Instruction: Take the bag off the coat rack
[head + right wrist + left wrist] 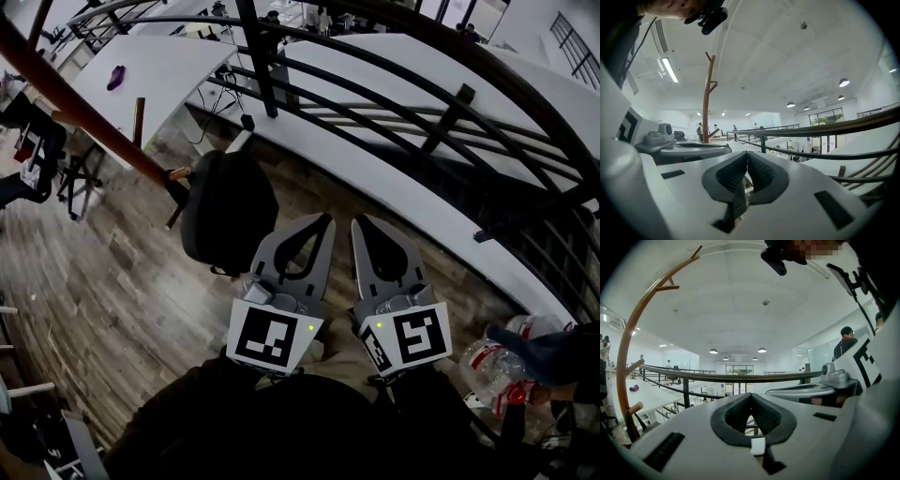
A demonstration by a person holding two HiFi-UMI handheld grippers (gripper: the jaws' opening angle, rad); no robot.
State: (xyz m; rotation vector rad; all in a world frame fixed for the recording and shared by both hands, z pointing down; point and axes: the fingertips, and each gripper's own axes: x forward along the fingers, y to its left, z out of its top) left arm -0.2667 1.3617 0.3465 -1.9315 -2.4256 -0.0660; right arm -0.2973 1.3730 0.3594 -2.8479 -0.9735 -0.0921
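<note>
- Wood-plank floor (112, 281) under you, with a black railing (375, 103) curving across ahead.
- Coat rack (84, 112) is a brown wooden pole running diagonally in from the head view's upper left. Both gripper views show it standing to one side.
- Bag (225, 211) is black and hangs off a peg on the rack, clear of the floor.
- Your left gripper (325, 220) has its fingers pressed together with nothing between them. In the head view its tip sits just right of the bag. I can't tell whether they touch.
- Your right gripper (360, 223) is also clamped tight on nothing, side by side with the left one and further from the bag.
- Neither gripper view shows the bag, only railing and ceiling.
</note>
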